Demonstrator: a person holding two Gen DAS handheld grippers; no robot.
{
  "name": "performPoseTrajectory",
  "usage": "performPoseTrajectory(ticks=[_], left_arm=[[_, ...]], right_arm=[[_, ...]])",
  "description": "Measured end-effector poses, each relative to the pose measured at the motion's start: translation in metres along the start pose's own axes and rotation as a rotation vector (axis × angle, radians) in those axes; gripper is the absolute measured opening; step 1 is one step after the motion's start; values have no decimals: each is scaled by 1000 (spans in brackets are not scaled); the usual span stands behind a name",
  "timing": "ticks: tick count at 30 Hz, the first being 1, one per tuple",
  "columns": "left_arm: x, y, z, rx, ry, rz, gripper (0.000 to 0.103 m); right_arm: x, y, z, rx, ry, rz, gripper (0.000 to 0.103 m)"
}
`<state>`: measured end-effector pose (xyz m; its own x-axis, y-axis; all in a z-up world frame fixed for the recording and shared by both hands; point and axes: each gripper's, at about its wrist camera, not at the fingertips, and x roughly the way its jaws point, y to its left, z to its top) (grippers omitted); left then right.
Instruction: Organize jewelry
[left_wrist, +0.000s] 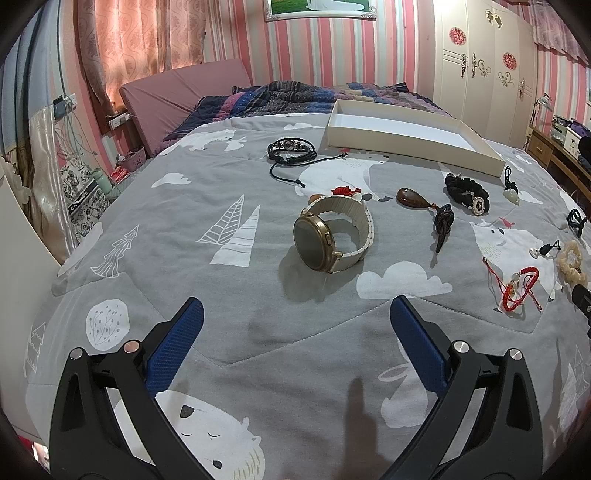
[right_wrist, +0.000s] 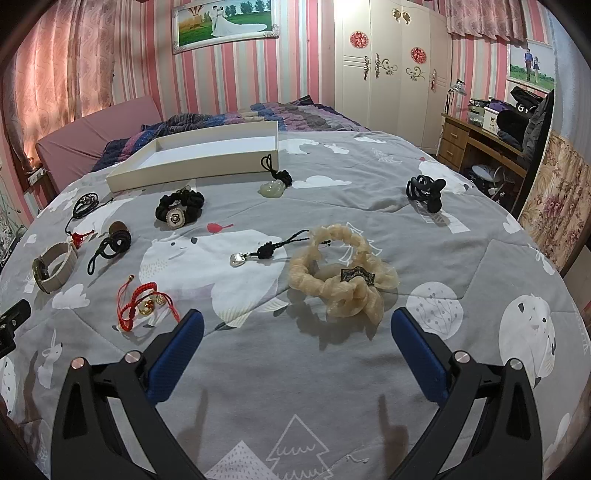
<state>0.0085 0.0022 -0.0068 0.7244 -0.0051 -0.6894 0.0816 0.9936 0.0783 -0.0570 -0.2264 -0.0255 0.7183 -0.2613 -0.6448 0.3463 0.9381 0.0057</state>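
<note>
Jewelry lies spread on a grey printed bedspread. In the left wrist view a gold watch with a white strap (left_wrist: 332, 236) stands just ahead of my open, empty left gripper (left_wrist: 295, 314). Beyond lie a black cord bracelet (left_wrist: 291, 149), a brown pendant (left_wrist: 410, 197), a black scrunchie (left_wrist: 467, 194) and a red cord bracelet (left_wrist: 517, 291). In the right wrist view a cream scrunchie (right_wrist: 343, 275) lies just ahead of my open, empty right gripper (right_wrist: 295, 325). A silver heart pendant (right_wrist: 238, 259), a jade pendant (right_wrist: 269, 188) and a black hair claw (right_wrist: 424, 192) lie around. The white tray (left_wrist: 402, 151) (right_wrist: 192, 171) is empty.
A rumpled dark quilt (right_wrist: 258, 114) and a pink headboard cushion (left_wrist: 177, 96) lie behind the tray. A wooden desk (right_wrist: 480, 147) with clutter stands right of the bed. A white wardrobe (right_wrist: 391, 74) stands at the back wall.
</note>
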Motion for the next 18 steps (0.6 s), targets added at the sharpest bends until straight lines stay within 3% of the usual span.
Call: performPoseTrajectory(ticks=[18], left_arm=[[0,1,0,-1,1,4,100]], right_arm=[[1,-1,0,8,9,2,101]])
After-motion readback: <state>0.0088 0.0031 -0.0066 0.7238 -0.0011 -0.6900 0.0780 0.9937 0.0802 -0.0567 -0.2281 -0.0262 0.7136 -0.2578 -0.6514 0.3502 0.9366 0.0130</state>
